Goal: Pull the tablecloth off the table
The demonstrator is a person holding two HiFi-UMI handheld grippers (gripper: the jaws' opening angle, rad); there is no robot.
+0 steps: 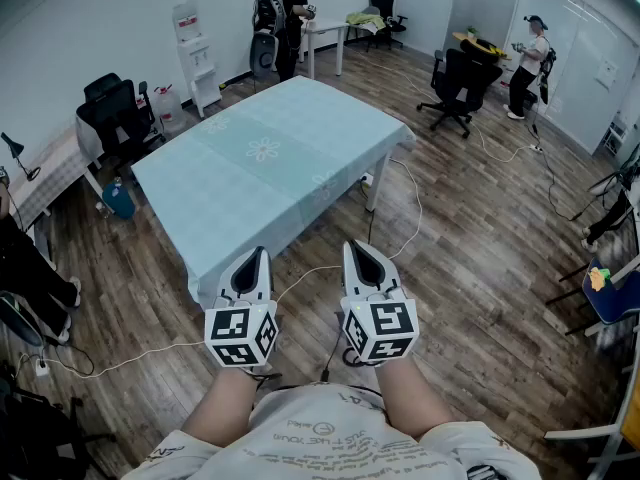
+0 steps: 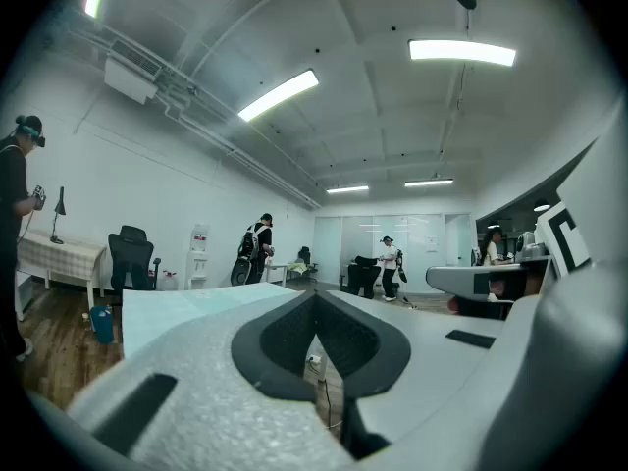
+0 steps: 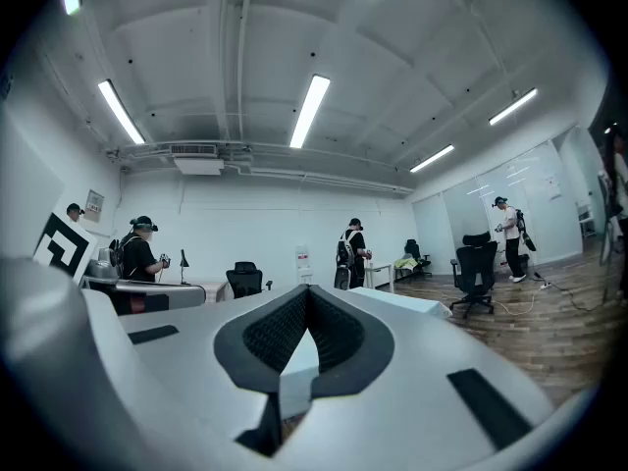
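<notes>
Tablecloth (image 1: 265, 158) ahead of L tongs (image 1: 257, 255), R tongs (image 1: 356, 247)

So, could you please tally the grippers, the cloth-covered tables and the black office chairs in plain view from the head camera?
Grippers: 2, the left gripper and the right gripper.
Tables: 2, one under the light blue tablecloth, one under the checked cloth.
Chairs: 3 black office chairs.
Total: 7.

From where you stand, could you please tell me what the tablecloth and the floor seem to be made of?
Tablecloth: probably thin fabric, perhaps plastic sheeting; pale turquoise, matte, hanging limp over the edges. Floor: brown planks with visible grain and a slight sheen; wood or laminate, I cannot tell which.
</notes>
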